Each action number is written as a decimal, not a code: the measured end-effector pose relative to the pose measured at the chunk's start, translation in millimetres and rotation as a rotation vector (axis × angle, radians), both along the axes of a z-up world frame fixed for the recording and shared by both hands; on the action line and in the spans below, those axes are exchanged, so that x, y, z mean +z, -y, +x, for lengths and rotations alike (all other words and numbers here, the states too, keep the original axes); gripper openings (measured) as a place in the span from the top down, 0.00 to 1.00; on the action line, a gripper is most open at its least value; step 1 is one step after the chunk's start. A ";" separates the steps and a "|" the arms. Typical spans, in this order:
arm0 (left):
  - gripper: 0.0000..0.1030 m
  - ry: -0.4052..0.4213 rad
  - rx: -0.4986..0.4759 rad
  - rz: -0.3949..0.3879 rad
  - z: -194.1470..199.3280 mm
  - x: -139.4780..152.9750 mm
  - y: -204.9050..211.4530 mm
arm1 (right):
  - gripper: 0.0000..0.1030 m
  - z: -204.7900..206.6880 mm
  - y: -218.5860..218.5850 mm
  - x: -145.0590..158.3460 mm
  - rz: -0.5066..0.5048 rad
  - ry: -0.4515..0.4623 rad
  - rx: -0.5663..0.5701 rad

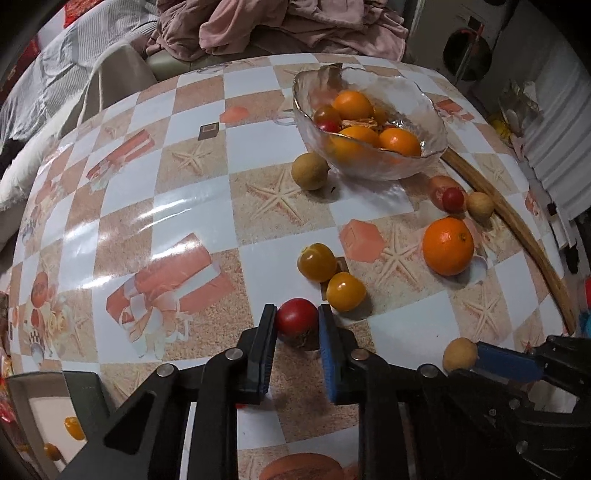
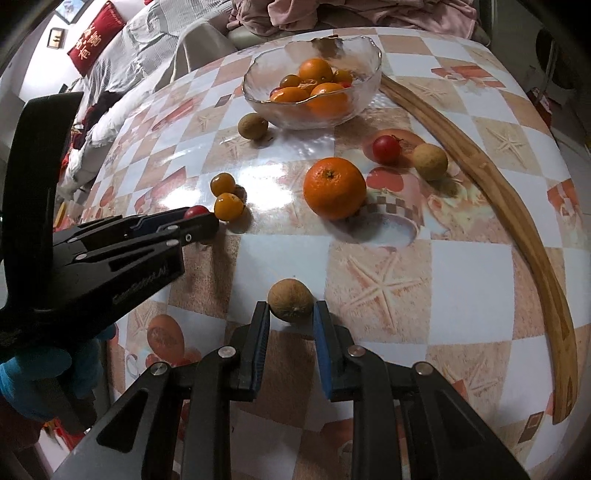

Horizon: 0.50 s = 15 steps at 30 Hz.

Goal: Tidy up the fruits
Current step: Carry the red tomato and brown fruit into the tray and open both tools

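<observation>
A glass bowl (image 1: 413, 110) at the far side of the table holds oranges and small tomatoes; it also shows in the right wrist view (image 2: 365, 59). My left gripper (image 1: 296, 317) is shut on a red cherry tomato (image 1: 296, 320) resting on the table. My right gripper (image 2: 291, 310) has its jaws around a brown longan (image 2: 290, 300), touching or nearly touching it. Two yellow tomatoes (image 1: 330, 275), an orange (image 1: 447, 245), another red tomato (image 1: 453, 198) and two more longans (image 1: 310, 170) lie loose.
A long curved wooden piece (image 2: 517, 206) lies along the table's right side. A sofa with pink clothes (image 1: 280, 26) stands behind the table. The tablecloth (image 1: 147, 206) is checked and glossy. A blue-gloved hand (image 2: 33, 376) holds the left gripper.
</observation>
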<state>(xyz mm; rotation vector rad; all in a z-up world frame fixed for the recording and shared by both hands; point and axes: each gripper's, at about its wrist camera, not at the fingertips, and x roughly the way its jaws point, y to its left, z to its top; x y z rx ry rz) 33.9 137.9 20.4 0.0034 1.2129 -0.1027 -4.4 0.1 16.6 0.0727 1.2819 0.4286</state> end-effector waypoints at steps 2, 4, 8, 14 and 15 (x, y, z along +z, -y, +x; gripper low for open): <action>0.77 -0.006 0.014 -0.025 -3.1 2.1 -5.5 | 0.75 -1.3 0.7 1.8 -0.001 -0.001 -0.004; 0.77 -0.001 0.019 -0.028 -8.7 6.0 -10.2 | 0.75 -1.8 0.5 3.2 0.001 -0.002 -0.006; 0.77 0.007 0.032 -0.035 -22.5 15.3 -20.7 | 0.75 -4.1 -0.3 6.9 -0.005 -0.004 -0.010; 0.77 0.025 0.063 -0.057 -46.8 31.4 -36.2 | 0.75 -10.5 -8.4 13.3 -0.015 0.001 0.001; 0.77 0.030 0.069 -0.059 -52.3 35.2 -39.7 | 0.75 -11.9 -10.0 14.6 -0.017 0.003 0.006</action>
